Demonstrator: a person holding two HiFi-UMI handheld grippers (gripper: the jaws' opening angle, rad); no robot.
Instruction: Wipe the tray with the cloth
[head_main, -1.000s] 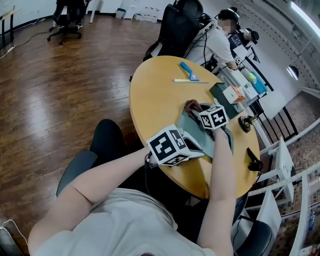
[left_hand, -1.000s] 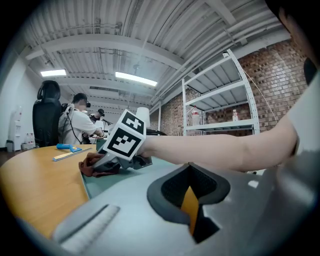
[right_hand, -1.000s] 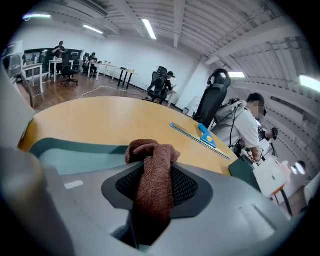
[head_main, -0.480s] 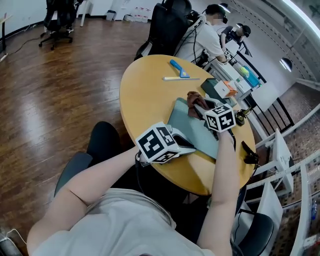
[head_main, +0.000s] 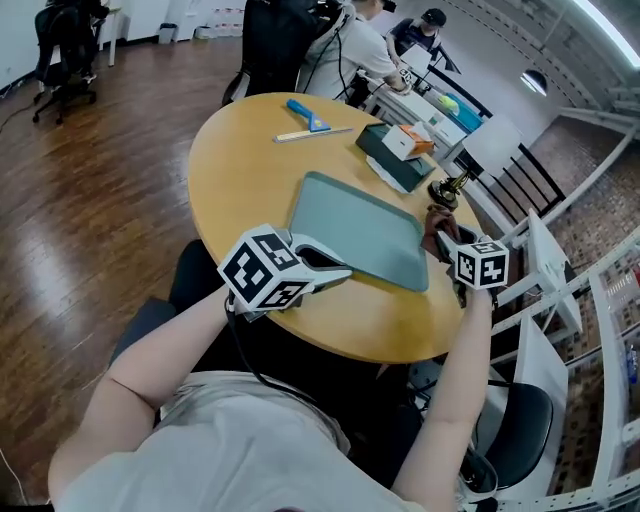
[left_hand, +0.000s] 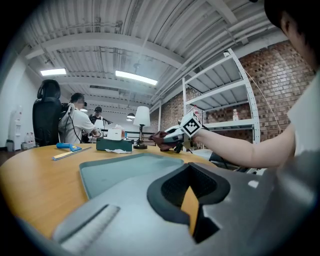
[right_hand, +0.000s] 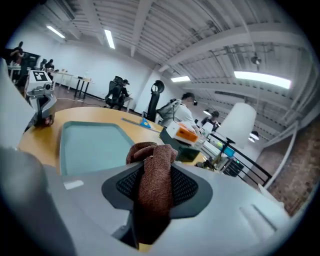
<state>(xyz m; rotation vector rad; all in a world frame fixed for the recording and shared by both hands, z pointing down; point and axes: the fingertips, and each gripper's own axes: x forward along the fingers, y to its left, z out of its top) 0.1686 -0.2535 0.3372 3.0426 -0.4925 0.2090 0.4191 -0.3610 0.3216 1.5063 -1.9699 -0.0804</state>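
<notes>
cloth (right_hand: 150, 150) brown terry, bunched in right tool (right_hand: 155, 192); tray (head_main: 355, 230) smooth, rounded-rectangular.

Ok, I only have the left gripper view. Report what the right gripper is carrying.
Observer: The right gripper has its jaws clamped on a brown terry cloth, bunched above the pads.
Operator: Now place it against the grey-green rectangular tray.
Observer: In the head view it hangs past the tray's right-hand short end, at the round wooden table edge, not over the tray.
Operator: Now locate the left gripper.
Observer: It sits at the tray's corner nearest the person.
</notes>
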